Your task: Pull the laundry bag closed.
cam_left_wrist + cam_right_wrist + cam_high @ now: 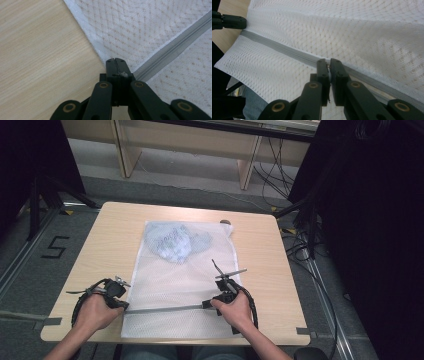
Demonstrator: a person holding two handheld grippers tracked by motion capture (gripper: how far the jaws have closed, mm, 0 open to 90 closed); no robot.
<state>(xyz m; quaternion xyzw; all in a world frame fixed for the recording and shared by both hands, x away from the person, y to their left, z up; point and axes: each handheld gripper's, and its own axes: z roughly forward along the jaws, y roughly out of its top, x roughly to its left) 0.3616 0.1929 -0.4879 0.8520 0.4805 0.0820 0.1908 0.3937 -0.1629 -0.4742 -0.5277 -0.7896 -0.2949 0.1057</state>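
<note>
A white mesh laundry bag (175,280) lies flat on the wooden table (110,235), with a crumpled light-blue garment (175,242) inside its far end. A grey zipper (165,309) runs across the bag near the front edge. My left gripper (121,304) is shut on the bag's edge at the zipper's left end; in the left gripper view (115,60) a bit of white fabric shows between its jaws. My right gripper (206,305) sits on the zipper to the right. In the right gripper view (328,61) its jaws pinch a thin pull on the zipper (282,48).
The bag's front edge hangs slightly over the table's near edge, above the person's jeans (253,105). A floor mark "5" (54,247) lies to the left, loose cables (300,250) to the right, and a wooden bench (190,145) beyond the table.
</note>
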